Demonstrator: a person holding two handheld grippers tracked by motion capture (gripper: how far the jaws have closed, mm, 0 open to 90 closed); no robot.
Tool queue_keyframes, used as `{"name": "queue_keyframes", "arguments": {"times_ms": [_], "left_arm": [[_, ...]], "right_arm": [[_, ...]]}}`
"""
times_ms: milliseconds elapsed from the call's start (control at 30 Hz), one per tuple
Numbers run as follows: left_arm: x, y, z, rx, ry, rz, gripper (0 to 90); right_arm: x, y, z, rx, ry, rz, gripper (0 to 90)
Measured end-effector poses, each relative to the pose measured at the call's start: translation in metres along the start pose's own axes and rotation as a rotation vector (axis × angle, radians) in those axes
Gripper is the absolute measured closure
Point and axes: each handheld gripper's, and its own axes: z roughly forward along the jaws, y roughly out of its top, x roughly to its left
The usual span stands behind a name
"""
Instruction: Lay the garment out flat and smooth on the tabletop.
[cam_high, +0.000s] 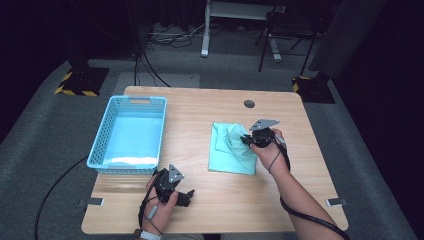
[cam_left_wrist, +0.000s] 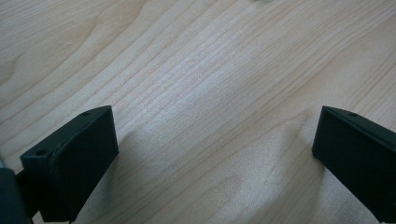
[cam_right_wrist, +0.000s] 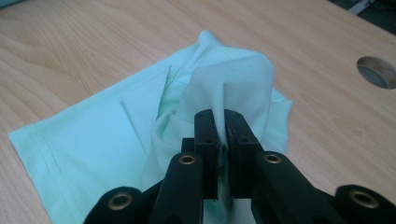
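A mint-green cloth (cam_high: 229, 152) lies partly folded on the wooden table (cam_high: 210, 200), right of centre. My right gripper (cam_high: 246, 140) is at the cloth's right edge, shut on a pinched-up fold. In the right gripper view the two black jaws (cam_right_wrist: 223, 116) meet with the cloth (cam_right_wrist: 93, 140) bunched and lifted between them. My left gripper (cam_high: 186, 196) rests low near the table's front left, apart from the cloth. In the left gripper view it (cam_left_wrist: 215, 140) stands wide open over bare wood, nothing between its fingers (cam_left_wrist: 74, 158).
A light blue plastic basket (cam_high: 101, 135) stands at the table's left side, just behind my left hand. A round cable hole (cam_high: 249, 104) sits in the tabletop behind the cloth. Cables trail from both grippers toward the front edge.
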Motion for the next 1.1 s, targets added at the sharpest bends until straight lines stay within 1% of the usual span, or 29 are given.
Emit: {"name": "queue_keyframes", "arguments": {"times_ms": [100, 133, 167, 200, 233, 267, 300, 333, 367, 400, 433, 467, 500, 533, 567, 600, 633, 667, 700, 733, 767, 867, 900, 933, 967, 1033, 1067, 1100], "left_arm": [[0.0, 0.0, 0.0, 0.0, -0.001, 0.0, 0.1], [0.0, 0.0, 0.0, 0.0, -0.001, 0.0, 0.0], [0.0, 0.0, 0.0, 0.0, 0.0, 0.0, 0.0], [0.0, 0.0, 0.0, 0.0, 0.0, 0.0, 0.0], [0.0, 0.0, 0.0, 0.0, -0.001, 0.0, 0.0], [0.0, 0.0, 0.0, 0.0, 0.0, 0.0, 0.0], [0.0, 0.0, 0.0, 0.0, -0.001, 0.0, 0.0], [0.0, 0.0, 0.0, 0.0, -0.001, 0.0, 0.0], [0.0, 0.0, 0.0, 0.0, 0.0, 0.0, 0.0], [0.0, 0.0, 0.0, 0.0, 0.0, 0.0, 0.0], [0.0, 0.0, 0.0, 0.0, -0.001, 0.0, 0.0], [0.0, 0.0, 0.0, 0.001, 0.0, 0.001, 0.0], [0.0, 0.0, 0.0, 0.0, 0.0, 0.001, 0.0], [0.0, 0.0, 0.0, 0.0, -0.001, 0.0, 0.0], [0.0, 0.0, 0.0, 0.0, -0.001, 0.0, 0.0], [0.0, 0.0, 0.0, 0.0, -0.001, 0.0, 0.0], [0.0, 0.0, 0.0, 0.0, 0.0, 0.0, 0.0], [0.0, 0.0, 0.0, 0.0, -0.001, 0.0, 0.0], [0.0, 0.0, 0.0, 0.0, -0.001, 0.0, 0.0], [0.0, 0.0, 0.0, 0.0, -0.001, 0.0, 0.0], [0.0, 0.0, 0.0, 0.0, -0.001, 0.0, 0.0], [0.0, 0.0, 0.0, 0.0, 0.0, 0.001, 0.0], [0.0, 0.0, 0.0, 0.0, 0.0, 0.0, 0.0], [0.0, 0.0, 0.0, 0.0, -0.001, 0.0, 0.0], [0.0, 0.0, 0.0, -0.001, 0.0, -0.001, 0.0], [0.0, 0.0, 0.0, 0.001, 0.0, 0.002, 0.0], [0.0, 0.0, 0.0, 0.001, 0.0, 0.002, 0.0], [0.0, 0.0, 0.0, 0.001, 0.0, 0.002, 0.0]], "right_arm": [[-0.009, 0.002, -0.009, -0.053, -0.021, 0.04, 86.1], [-0.015, 0.001, -0.013, -0.074, -0.031, 0.061, 86.0], [-0.023, -0.002, -0.016, -0.088, -0.052, 0.098, 84.2], [-0.031, -0.006, -0.018, -0.081, -0.096, 0.118, 76.6], [-0.039, -0.011, -0.021, -0.054, -0.178, 0.115, 67.5], [-0.048, -0.017, -0.027, 0.019, -0.346, 0.059, 46.9], [-0.05, -0.02, -0.031, 0.028, -0.387, 0.044, 45.6], [-0.05, -0.021, -0.035, 0.014, -0.375, 0.048, 44.2], [-0.049, -0.02, -0.037, -0.006, -0.345, 0.057, 42.7], [-0.047, -0.019, -0.038, -0.02, -0.32, 0.053, 41.6], [-0.045, -0.017, -0.038, -0.022, -0.304, 0.039, 40.9], [-0.045, -0.017, -0.038, -0.022, -0.304, 0.039, 40.9], [-0.043, -0.016, -0.037, -0.023, -0.287, 0.031, 40.1], [-0.04, -0.014, -0.036, -0.024, -0.261, 0.027, 39.6], [-0.036, -0.012, -0.031, -0.023, -0.226, 0.033, 38.4], [-0.029, -0.009, -0.021, -0.016, -0.171, 0.023, 36.8], [-0.029, -0.009, -0.021, -0.016, -0.171, 0.023, 36.8], [-0.026, -0.007, -0.015, -0.01, -0.155, 0.018, 35.7], [-0.022, -0.006, -0.004, 0.013, -0.139, 0.001, 35.5], [-0.022, -0.006, -0.004, 0.013, -0.139, 0.001, 35.5], [-0.02, -0.005, 0.004, 0.025, -0.134, -0.008, 35.6], [-0.02, -0.005, 0.022, 0.061, -0.136, -0.026, 37.4], [-0.021, -0.005, 0.027, 0.073, -0.135, -0.035, 40.0], [-0.022, -0.005, 0.03, 0.087, -0.128, -0.046, 47.7], [-0.023, -0.006, 0.034, 0.119, -0.111, -0.063, 57.7], [-0.025, -0.007, 0.034, 0.14, -0.094, -0.073, 75.9], [-0.025, -0.007, 0.032, 0.144, -0.087, -0.067, 82.3], [-0.026, -0.007, 0.029, 0.137, -0.082, -0.061, 86.6]]}}
